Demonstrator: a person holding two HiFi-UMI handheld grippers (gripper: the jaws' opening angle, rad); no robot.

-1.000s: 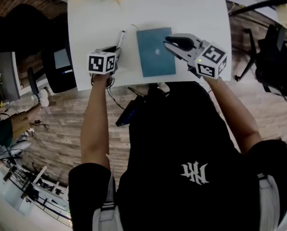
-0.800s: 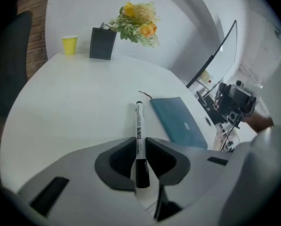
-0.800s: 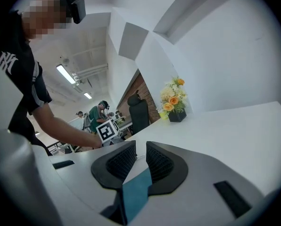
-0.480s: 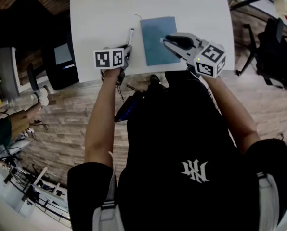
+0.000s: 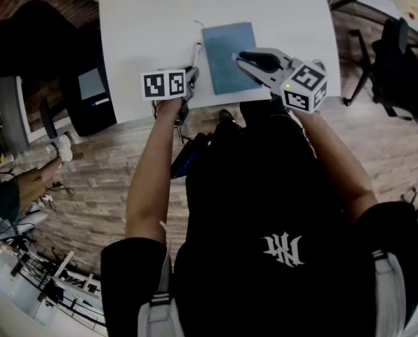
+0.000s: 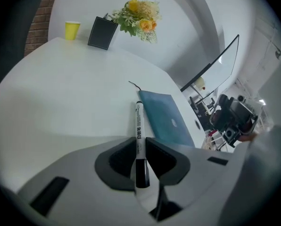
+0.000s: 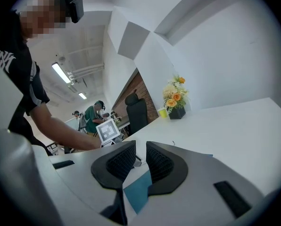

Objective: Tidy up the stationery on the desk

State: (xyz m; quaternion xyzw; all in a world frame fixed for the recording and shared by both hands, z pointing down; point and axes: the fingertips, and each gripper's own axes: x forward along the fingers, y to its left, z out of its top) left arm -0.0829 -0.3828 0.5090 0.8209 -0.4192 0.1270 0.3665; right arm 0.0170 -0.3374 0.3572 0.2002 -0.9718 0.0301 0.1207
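Observation:
A white marker with a black cap (image 6: 138, 128) is clamped between the jaws of my left gripper (image 6: 139, 144), its white barrel pointing away over the white desk (image 6: 65, 93). It runs just left of a blue notebook (image 6: 166, 119) lying flat. In the head view the left gripper (image 5: 189, 74) sits at the desk's near edge with the marker (image 5: 196, 52) beside the notebook (image 5: 226, 51). My right gripper (image 5: 238, 59) hovers over the notebook's near right part. Its jaws (image 7: 140, 160) stand a little apart with nothing between them, and the notebook (image 7: 136, 189) shows below the gap.
A dark pot of yellow and orange flowers (image 6: 139, 14) and a yellow cup (image 6: 72, 30) stand at the desk's far edge. A thin dark cord (image 6: 134, 85) lies by the notebook's far corner. Office chairs (image 5: 398, 69) and other people (image 7: 91, 117) surround the desk.
My left gripper has carried the marker to the right, close beside the notebook's left edge. The right gripper has drifted slightly left over the notebook.

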